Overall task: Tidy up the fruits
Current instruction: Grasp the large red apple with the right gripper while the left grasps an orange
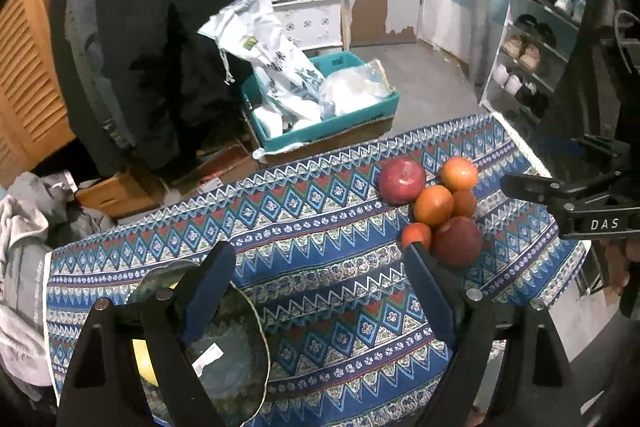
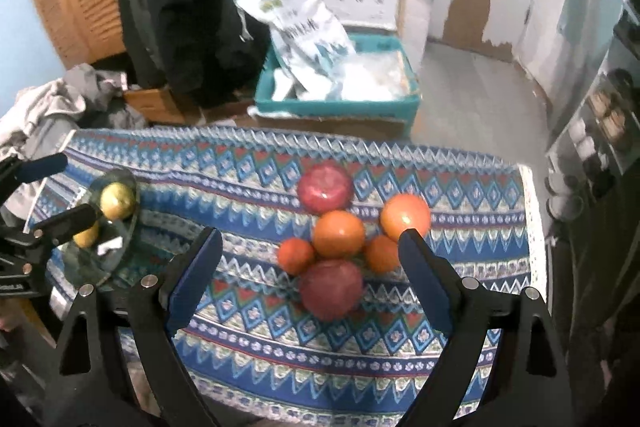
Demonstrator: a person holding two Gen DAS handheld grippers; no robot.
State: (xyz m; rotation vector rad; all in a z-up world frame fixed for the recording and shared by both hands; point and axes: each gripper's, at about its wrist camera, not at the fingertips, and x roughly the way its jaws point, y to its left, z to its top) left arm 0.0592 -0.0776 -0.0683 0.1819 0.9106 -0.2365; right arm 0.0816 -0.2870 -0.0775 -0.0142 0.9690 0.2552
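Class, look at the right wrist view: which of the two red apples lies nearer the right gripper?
The red apple at the near end of the cluster; the other red apple lies beyond the oranges.

Teal crate (image 1: 344,123) of white bags (image 1: 276,67), shoe rack (image 1: 532,39) beyond.

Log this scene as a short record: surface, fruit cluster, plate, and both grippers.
surface: patterned tablecloth
fruit cluster: two red apples, four oranges, bunched together on the cloth
plate: glass plate at the left, holding two yellow fruits
left gripper: open, empty, above the plate
right gripper: open, empty, over the cluster
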